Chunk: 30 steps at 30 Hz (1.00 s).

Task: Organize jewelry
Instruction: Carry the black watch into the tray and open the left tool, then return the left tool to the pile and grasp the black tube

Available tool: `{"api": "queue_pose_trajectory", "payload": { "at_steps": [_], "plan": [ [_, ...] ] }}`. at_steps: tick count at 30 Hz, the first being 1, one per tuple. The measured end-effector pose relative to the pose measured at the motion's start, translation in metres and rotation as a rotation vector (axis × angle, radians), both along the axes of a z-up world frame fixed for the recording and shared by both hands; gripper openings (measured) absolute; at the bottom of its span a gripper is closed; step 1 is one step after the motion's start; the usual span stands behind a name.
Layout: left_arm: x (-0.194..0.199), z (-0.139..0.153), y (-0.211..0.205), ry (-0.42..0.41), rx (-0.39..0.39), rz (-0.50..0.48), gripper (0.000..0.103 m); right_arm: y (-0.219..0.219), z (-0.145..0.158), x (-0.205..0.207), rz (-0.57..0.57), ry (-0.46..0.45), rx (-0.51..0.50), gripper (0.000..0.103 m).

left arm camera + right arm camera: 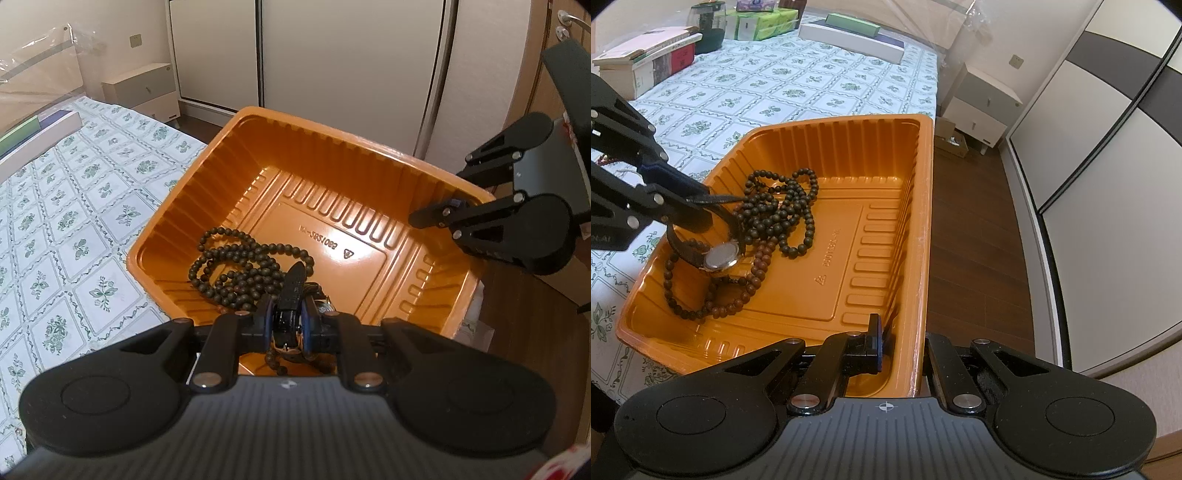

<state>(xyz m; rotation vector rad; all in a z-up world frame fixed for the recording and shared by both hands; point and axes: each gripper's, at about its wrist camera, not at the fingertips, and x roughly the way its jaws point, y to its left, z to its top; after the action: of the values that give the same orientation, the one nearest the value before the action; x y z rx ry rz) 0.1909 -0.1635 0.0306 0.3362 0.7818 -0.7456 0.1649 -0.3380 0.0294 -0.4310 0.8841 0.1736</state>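
An orange plastic tray (pixel 369 173) (pixel 916 206) sits at the table's edge. Dark bead necklaces (pixel 236 266) (pixel 783 206) lie inside it at one end. My left gripper (pixel 289 325) (pixel 701 201) is shut on the black strap of a wristwatch (pixel 291 291); its round face (pixel 722 256) hangs just above the beads in the tray. My right gripper (pixel 901 350) (pixel 448 206) straddles the tray's near wall, one finger inside and one outside, closed on the rim.
The table has a green floral cloth (pixel 798 77). Boxes and books (pixel 646 55) stand at its far side, with a flat white box (pixel 849 37) nearby. Wooden floor (pixel 975 229), a white nightstand (pixel 982 107) and wardrobe doors (pixel 1108 122) lie beyond the edge.
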Motion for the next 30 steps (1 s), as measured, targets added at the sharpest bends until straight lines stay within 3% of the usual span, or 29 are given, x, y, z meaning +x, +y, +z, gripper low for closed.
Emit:
{"api": "queue_pose_trajectory", "payload": {
  "at_steps": [3,5,20,30],
  "plan": [
    [-0.001,0.000,0.000,0.000,-0.010,0.000,0.015,0.000,0.000,0.000,0.000,0.001,0.000,0.005],
    [0.000,0.003,0.002,0.002,-0.031,0.005,0.023,0.001,-0.001,0.000,0.002,0.005,-0.002,0.005],
    [0.005,0.005,0.031,-0.035,-0.013,0.078,0.023,0.003,-0.001,0.000,0.002,0.004,-0.001,0.005],
    [0.011,-0.005,0.111,-0.093,0.041,0.252,0.035,0.002,-0.001,0.000,0.000,0.004,0.000,0.005]
  ]
}}
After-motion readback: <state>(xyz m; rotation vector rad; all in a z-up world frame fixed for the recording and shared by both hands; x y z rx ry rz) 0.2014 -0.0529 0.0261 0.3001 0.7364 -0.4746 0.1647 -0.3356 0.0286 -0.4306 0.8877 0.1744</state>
